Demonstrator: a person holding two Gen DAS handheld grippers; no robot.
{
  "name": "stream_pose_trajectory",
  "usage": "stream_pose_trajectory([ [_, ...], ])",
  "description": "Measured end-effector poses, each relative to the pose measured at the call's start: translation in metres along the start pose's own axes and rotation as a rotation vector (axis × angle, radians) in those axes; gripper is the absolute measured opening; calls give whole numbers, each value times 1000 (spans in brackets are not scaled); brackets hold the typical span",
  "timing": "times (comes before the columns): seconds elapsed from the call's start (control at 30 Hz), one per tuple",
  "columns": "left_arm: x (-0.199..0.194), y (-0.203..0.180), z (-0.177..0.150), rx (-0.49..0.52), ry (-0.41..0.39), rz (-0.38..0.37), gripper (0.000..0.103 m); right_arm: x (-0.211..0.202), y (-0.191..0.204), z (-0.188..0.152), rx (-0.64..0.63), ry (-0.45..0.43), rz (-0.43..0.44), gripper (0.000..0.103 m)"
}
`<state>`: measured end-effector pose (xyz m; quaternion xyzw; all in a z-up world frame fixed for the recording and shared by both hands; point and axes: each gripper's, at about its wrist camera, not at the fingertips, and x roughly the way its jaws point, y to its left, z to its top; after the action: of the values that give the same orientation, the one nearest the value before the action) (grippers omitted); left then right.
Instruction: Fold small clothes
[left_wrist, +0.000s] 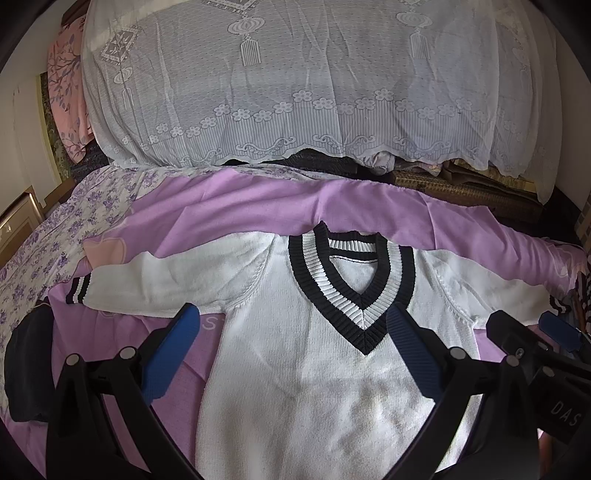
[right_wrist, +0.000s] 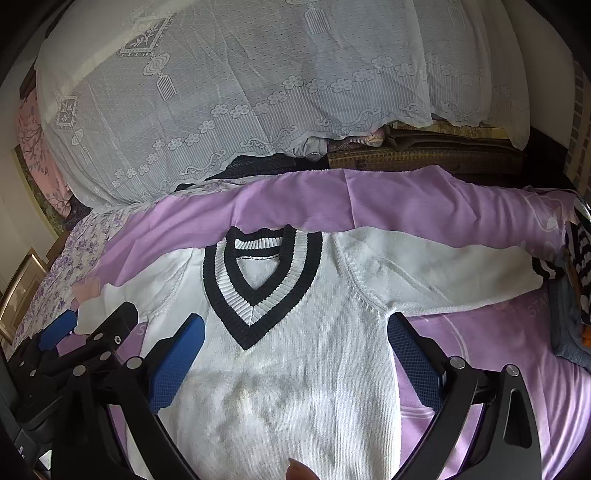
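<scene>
I am holding both grippers spread and empty above the white sweater (left_wrist: 295, 369), which is lying flat on the purple sheet (left_wrist: 229, 206) with collar at 12 o'clock, so I judge folding is only beginning and next I should pinch one sleeve (right_wrist: 443, 269) and bring it inward.

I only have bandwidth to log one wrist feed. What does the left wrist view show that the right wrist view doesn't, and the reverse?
Only the left wrist view shows the sweater's left cuff and a dark garment beside it. Only the right wrist view shows the whole right sleeve out to its cuff, plus a fingertip at the bottom edge. Both show the V-neck collar, purple sheet, lace cover, and both grippers, left and right, open over the sweater.
</scene>
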<state>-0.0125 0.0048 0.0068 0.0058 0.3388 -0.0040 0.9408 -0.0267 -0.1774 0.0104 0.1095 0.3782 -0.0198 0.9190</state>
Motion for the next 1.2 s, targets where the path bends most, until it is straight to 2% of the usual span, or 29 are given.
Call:
stream_pose_trajectory([
  [1.2, 5, 0, -5, -4, 15, 3, 99, 4, 2, -1, 11, 12, 3, 100],
])
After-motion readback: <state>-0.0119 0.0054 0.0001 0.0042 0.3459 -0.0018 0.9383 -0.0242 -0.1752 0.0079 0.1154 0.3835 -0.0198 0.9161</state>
